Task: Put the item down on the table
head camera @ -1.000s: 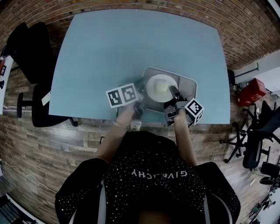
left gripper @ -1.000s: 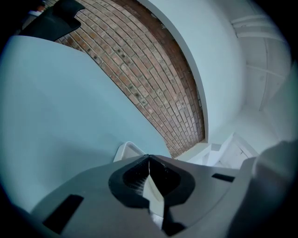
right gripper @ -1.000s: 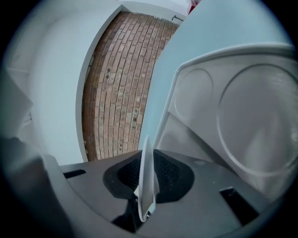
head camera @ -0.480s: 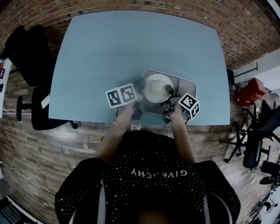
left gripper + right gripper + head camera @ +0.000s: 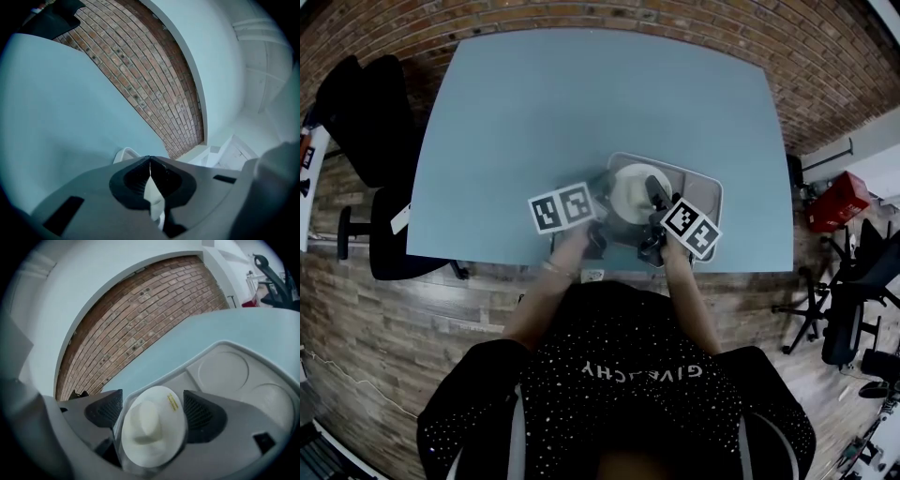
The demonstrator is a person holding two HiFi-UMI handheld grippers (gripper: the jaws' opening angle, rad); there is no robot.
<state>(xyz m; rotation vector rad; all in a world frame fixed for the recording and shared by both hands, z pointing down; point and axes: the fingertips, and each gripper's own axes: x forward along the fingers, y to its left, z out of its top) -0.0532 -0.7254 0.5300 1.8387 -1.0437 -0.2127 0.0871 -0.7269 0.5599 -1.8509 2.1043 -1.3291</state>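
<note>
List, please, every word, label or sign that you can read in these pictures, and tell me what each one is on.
"GIVENCHY": on the person's black shirt, upside down in the head view.
Yellow sticker on the white dish: print too small to read.
Left marker cube and right marker cube: black-and-white square patterns only, no letters.

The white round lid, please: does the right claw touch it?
Cannot tell: right gripper view shows the right claw, just opened, flanking the white round lid; no plain gap.
</note>
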